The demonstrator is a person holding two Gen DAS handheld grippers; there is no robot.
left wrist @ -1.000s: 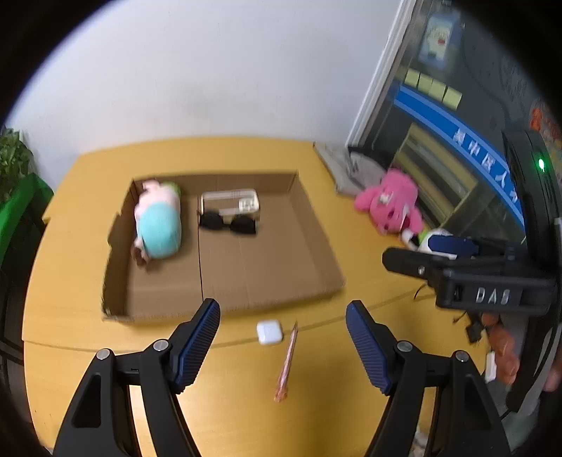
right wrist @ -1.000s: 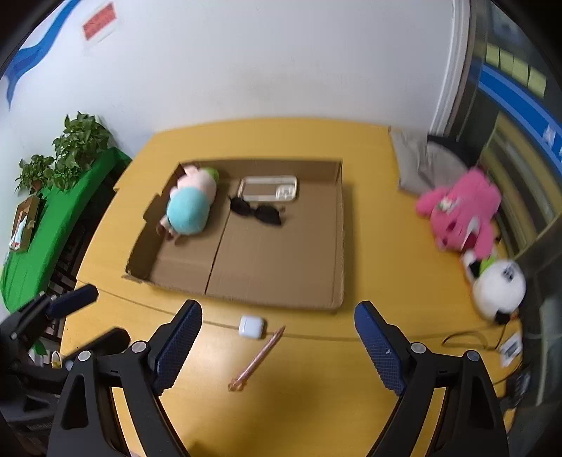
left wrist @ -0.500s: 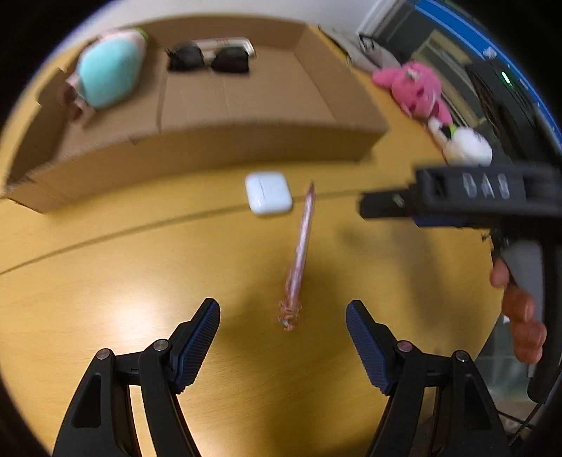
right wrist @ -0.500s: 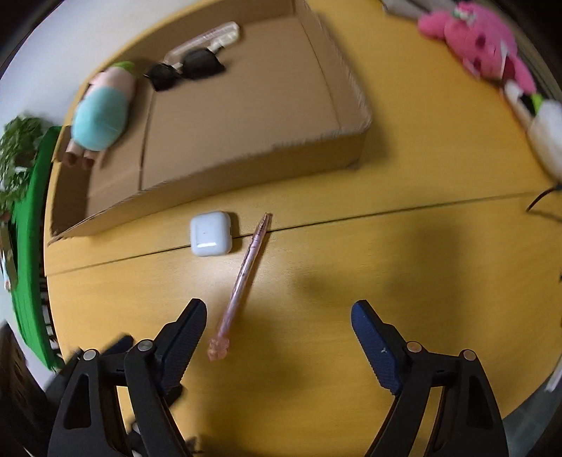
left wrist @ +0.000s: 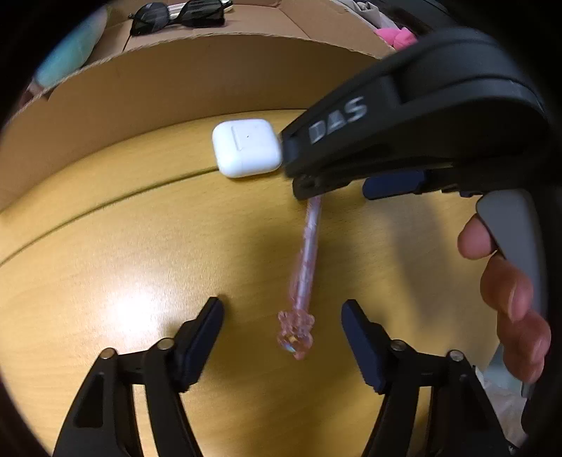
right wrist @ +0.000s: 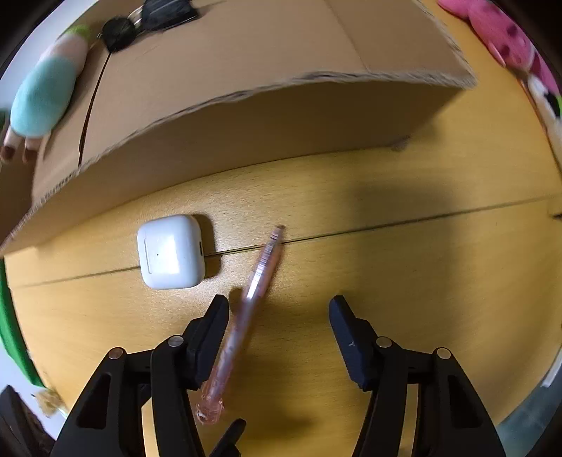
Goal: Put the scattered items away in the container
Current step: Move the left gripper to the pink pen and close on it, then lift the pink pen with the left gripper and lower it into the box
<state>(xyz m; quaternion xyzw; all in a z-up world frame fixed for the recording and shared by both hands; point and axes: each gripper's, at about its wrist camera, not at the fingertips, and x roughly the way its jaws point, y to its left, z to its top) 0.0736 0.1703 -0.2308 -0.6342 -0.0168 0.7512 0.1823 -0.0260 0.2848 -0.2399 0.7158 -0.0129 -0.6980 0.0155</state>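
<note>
A pink pen [left wrist: 305, 267] with a bear-shaped cap lies on the yellow table in front of the cardboard box [left wrist: 147, 95]. A white earbud case [left wrist: 246, 147] lies beside its tip. My left gripper [left wrist: 282, 334] is open, low over the table, with the pen's cap end between its fingers. My right gripper [right wrist: 279, 327] is open and low too, with the pen [right wrist: 246, 316] lying just inside its left finger; the case [right wrist: 172, 251] is to its left. The right gripper's body [left wrist: 404, 116] crosses over the pen's tip in the left wrist view.
In the box [right wrist: 281, 116] lie a teal and pink plush doll [right wrist: 42, 95], black sunglasses [left wrist: 175, 17] and a phone. A pink plush [right wrist: 505, 38] and a white plush lie on the table to the right of the box.
Both grippers have come down and forward to the pen from high above the table. Both stay open, their jaws narrower than before. The pen and case have not moved.
</note>
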